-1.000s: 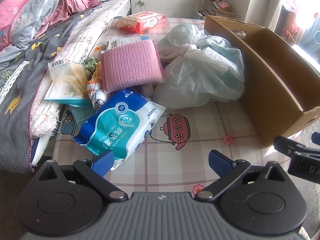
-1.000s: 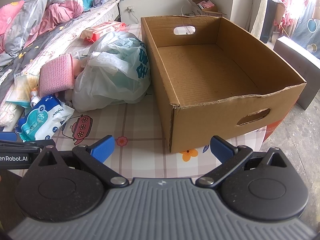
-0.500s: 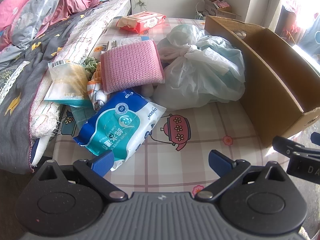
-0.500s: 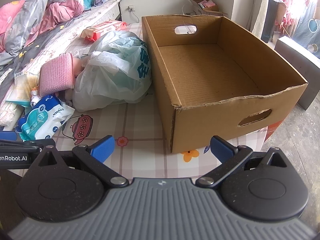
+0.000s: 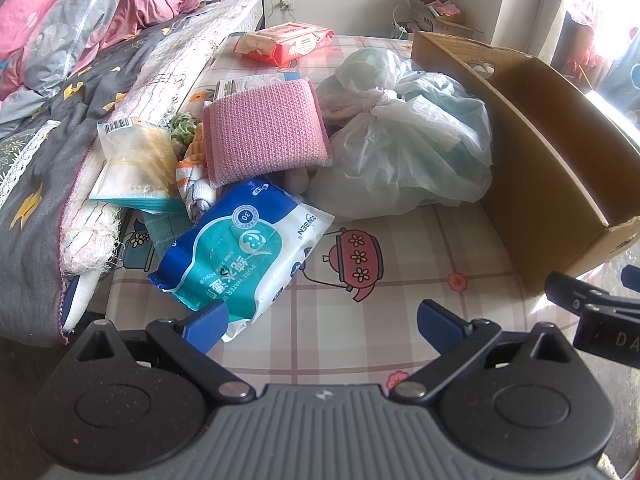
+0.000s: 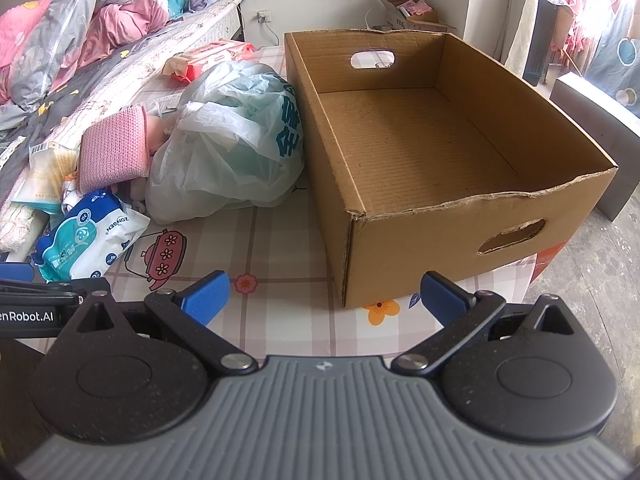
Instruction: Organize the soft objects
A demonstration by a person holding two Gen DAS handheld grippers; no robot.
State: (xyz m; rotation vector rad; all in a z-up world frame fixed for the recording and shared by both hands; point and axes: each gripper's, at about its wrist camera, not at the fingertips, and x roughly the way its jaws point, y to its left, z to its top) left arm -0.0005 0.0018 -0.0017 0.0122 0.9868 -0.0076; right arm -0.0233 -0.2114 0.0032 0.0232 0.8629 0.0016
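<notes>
Nothing moved; both grippers [image 5: 322,322] [image 6: 324,296] spread wide, empty; crinkly wipes pack [image 5: 240,248], corrugated cardboard box [image 6: 420,152].

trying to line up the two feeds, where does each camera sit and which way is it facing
Left wrist: on the left hand-held gripper, open, facing the blue wipes pack, pink knitted pad and tied plastic bag; the right hand-held gripper's tip shows at the right edge.
Right wrist: on the right hand-held gripper, open, facing the empty cardboard box.
Shared: wipes pack, pad, bag, box, checked tablecloth.
</notes>
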